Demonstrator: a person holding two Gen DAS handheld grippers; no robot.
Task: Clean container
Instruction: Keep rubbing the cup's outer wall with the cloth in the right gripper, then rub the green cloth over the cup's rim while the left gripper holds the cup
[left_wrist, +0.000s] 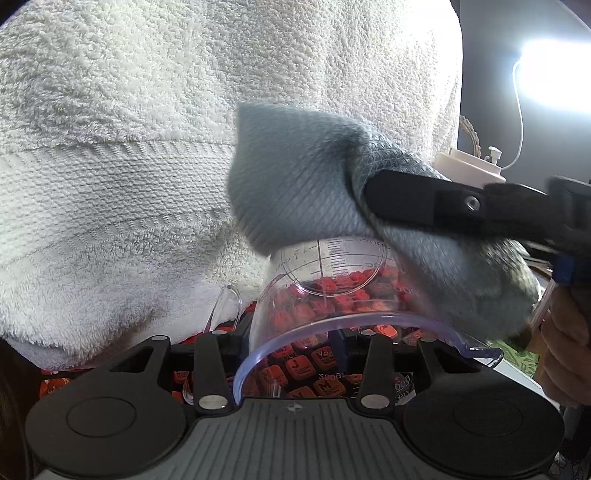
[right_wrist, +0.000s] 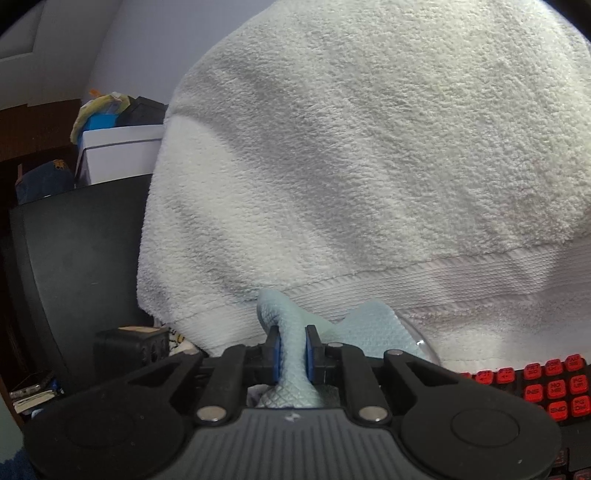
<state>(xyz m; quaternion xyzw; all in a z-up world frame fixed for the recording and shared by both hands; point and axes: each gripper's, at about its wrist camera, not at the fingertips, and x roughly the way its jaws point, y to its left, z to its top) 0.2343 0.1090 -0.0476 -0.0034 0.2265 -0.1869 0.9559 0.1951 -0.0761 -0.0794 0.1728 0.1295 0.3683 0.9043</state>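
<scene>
A clear measuring cup (left_wrist: 332, 280) with printed scale lines lies tilted, its mouth toward the left wrist camera. My left gripper (left_wrist: 291, 339) is shut on its rim wall. A pale blue-grey cloth (left_wrist: 295, 184) is bunched over the cup's far end and right side. My right gripper (left_wrist: 373, 192) comes in from the right with the cloth pinched in it. In the right wrist view the right gripper (right_wrist: 293, 350) is shut on a fold of the cloth (right_wrist: 369, 332), and a sliver of the cup (right_wrist: 421, 339) shows behind it.
A large white terry towel (left_wrist: 147, 110) (right_wrist: 369, 147) fills the background. Below lies a black keyboard with red keys (right_wrist: 554, 387) (left_wrist: 321, 369). A person's hand (left_wrist: 565, 354) holds the right gripper. A white box (right_wrist: 118, 155) and a dark panel (right_wrist: 74, 258) stand at left.
</scene>
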